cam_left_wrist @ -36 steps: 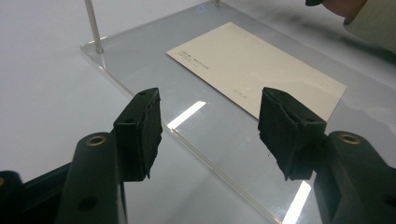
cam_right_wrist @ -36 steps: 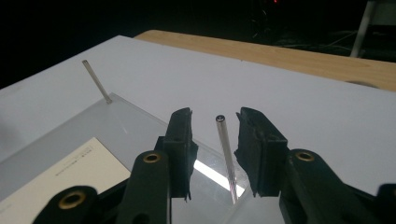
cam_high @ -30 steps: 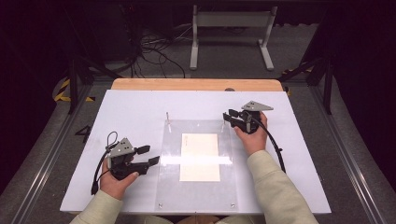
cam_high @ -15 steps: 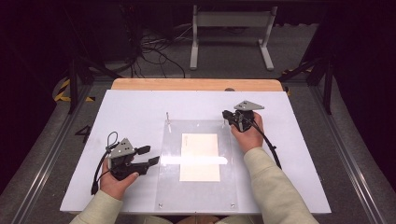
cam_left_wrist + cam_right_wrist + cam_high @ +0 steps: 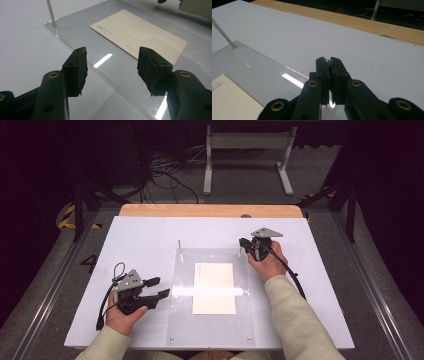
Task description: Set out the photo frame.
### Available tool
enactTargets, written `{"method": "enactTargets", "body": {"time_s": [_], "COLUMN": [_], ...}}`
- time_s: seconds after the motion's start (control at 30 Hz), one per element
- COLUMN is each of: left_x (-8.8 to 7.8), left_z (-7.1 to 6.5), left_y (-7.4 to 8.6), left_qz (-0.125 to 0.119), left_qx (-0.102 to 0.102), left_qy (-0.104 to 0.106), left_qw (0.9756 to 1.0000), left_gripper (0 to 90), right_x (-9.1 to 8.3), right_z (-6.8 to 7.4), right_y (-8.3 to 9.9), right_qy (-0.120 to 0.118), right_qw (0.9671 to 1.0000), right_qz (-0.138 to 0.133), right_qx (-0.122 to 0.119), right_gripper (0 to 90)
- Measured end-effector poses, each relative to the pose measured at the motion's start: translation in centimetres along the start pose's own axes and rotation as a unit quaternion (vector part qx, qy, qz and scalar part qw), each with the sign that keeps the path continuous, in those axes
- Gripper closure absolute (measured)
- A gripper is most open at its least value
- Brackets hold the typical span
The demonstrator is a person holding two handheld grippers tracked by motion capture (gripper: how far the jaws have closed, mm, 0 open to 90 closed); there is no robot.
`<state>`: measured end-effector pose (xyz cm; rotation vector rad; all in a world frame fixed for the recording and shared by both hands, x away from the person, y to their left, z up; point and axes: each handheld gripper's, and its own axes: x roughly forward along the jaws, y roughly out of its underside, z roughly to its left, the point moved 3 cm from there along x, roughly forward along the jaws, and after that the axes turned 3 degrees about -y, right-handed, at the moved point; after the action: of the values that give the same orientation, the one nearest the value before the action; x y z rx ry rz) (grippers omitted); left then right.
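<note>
Right gripper [image 5: 245, 242] closed, seemingly pinching the thin right pin [image 5: 240, 252] at the far right corner of the clear plate [image 5: 210, 330], flat on the white table [image 5: 140, 235]; card [image 5: 214, 287] at the plate's middle. Left gripper [image 5: 159, 287] open and empty, just beside the plate's left edge. Left pin [image 5: 179, 247] upright at the far left corner. For a clean draw of the pinched pin: pull straight up along its axis, no twist; steady the plate edge with the left jaws against lifting or sliding
</note>
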<state>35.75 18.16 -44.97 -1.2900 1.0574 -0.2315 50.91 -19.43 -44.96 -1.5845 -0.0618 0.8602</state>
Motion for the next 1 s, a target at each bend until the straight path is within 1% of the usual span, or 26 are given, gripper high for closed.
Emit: {"method": "enactTargets", "body": {"time_s": [0.07, 0.17, 0.27, 0.33, 0.43, 0.47, 0.53, 0.57, 0.63, 0.67, 0.7, 0.73, 0.83, 0.87, 0.9, 1.0], "left_x": [-0.1, -0.4, -1.0, -1.1, -1.3, -1.4, -1.5, -1.7, -1.8, -1.9, -2.1, -2.3, -2.6, -2.7, -2.7, -2.7], "left_z": [0.0, 0.0, 0.4, 0.5, 0.7, 0.6, 0.6, 0.6, 0.6, 0.6, 0.5, 0.6, 0.6, 0.4, 0.4, 0.0], "left_y": [0.1, 0.2, 0.3, 0.3, 0.4, 0.4, 0.4, 0.5, 0.6, 0.6, 0.7, 0.8, 1.2, 1.5, 1.5, 1.7], "left_qz": [0.0, -0.001, -0.007, -0.009, -0.009, -0.01, -0.012, -0.01, -0.009, -0.007, -0.003, -0.001, 0.008, 0.014, 0.014, 0.018], "left_qx": [-0.001, -0.001, -0.008, -0.011, -0.005, -0.007, 0.0, 0.007, 0.006, 0.012, 0.014, 0.021, 0.033, 0.041, 0.041, 0.06], "left_qy": [-0.003, -0.004, -0.009, -0.012, -0.016, -0.017, -0.021, -0.023, -0.026, -0.032, -0.033, -0.037, -0.045, -0.045, -0.045, -0.042], "left_qw": [1.0, 1.0, 0.9999, 0.9998, 0.9998, 0.9998, 0.9997, 0.9997, 0.9996, 0.9994, 0.9993, 0.9991, 0.9984, 0.998, 0.998, 0.9971], "left_gripper": [41.7, 41.4, 40.7, 40.4, 39.9, 39.8, 39.3, 39.1, 38.6, 38.6, 38.7, 38.7, 38.0, 36.8, 35.7, 33.9], "right_x": [0.1, 0.2, 0.4, 0.5, 0.7, 0.8, 0.9, 1.0, 1.1, 1.1, 1.2, 1.3, 1.5, 1.7, 1.7, 1.8], "right_z": [-0.3, -0.4, -0.6, -0.7, -0.9, -0.9, -1.1, -1.2, -1.3, -1.4, -1.6, -1.7, -1.8, -1.9, -1.9, -2.2], "right_y": [0.1, 0.0, -0.1, -0.2, -0.5, -0.6, -0.7, -0.7, -0.8, -0.8, -0.7, -0.8, -0.9, -1.0, -1.0, -1.0], "right_qy": [-0.009, -0.012, -0.016, -0.015, -0.017, -0.017, -0.018, -0.02, -0.023, -0.025, -0.029, -0.03, -0.031, -0.034, -0.034, -0.04], "right_qw": [0.9999, 0.9998, 0.9996, 0.9996, 0.9991, 0.9989, 0.9984, 0.9982, 0.9979, 0.9977, 0.9972, 0.9968, 0.996, 0.9957, 0.9957, 0.9948], "right_qz": [-0.002, 0.0, 0.001, 0.007, 0.015, 0.016, 0.017, 0.018, 0.017, 0.016, 0.014, 0.013, 0.018, 0.02, 0.02, 0.019], "right_qx": [0.013, 0.015, 0.022, 0.022, 0.035, 0.04, 0.051, 0.053, 0.057, 0.061, 0.067, 0.072, 0.082, 0.084, 0.084, 0.092], "right_gripper": [86.0, 86.0, 86.1, 86.1, 86.1, 86.1, 86.1, 86.1, 86.1, 86.0, 86.0, 86.0, 86.0, 86.0, 86.0, 86.0]}}
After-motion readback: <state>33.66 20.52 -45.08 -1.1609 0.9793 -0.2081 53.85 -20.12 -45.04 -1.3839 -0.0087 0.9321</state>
